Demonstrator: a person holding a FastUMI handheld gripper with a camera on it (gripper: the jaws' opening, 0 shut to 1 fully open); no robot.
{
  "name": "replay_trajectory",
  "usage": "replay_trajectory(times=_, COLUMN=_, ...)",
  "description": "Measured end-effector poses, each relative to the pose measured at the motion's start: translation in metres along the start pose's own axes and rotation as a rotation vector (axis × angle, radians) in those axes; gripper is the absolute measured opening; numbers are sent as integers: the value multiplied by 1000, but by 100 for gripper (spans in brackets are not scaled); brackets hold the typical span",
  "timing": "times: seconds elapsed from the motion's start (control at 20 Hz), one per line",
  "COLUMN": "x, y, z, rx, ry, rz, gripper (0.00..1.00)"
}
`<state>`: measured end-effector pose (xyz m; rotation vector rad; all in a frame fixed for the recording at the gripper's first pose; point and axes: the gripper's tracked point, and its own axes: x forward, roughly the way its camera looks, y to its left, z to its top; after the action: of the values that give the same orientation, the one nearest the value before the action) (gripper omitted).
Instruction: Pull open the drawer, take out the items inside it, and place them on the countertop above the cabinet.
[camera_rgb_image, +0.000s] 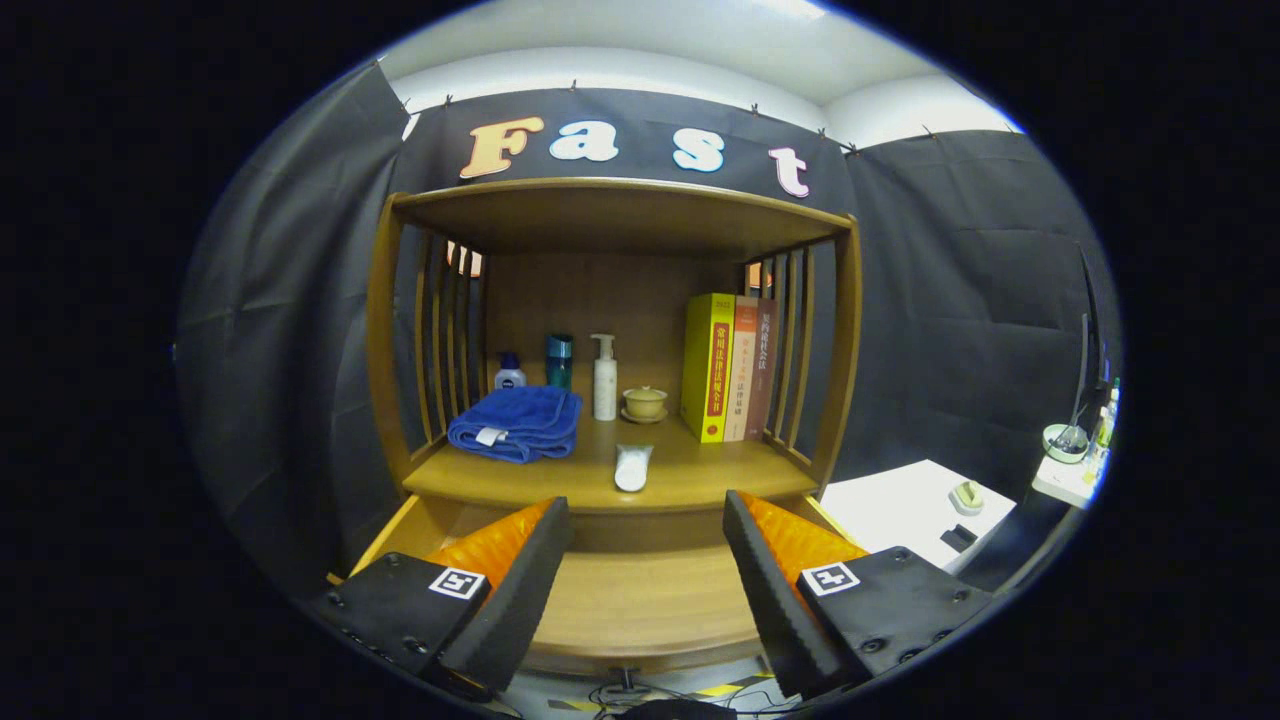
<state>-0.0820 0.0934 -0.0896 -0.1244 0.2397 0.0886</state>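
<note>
Wooden cabinet (620, 215) is facing us, its countertop (700, 470) carrying a blue towel (516, 422) at 10 o'clock, 3 bottles (604, 377) behind, 3 books (730, 367) at 2 o'clock, and a white item (632, 467) at 12. We are holding our gripper (647, 545) spread apart, pinching nothing, over the open drawer (640, 600).
</note>
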Motion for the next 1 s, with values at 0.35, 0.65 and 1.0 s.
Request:
replay_trajectory(times=0.35, x=-35, y=-8, z=-80, rx=9, ry=70, rz=-10, gripper=99)
replay_trajectory(times=0.65, x=-43, y=2, z=-132, rx=28, ry=127, rz=2, gripper=98)
replay_trajectory(times=1.0, x=-36, y=19, z=-155, rx=-44, ry=149, rz=29, gripper=96)
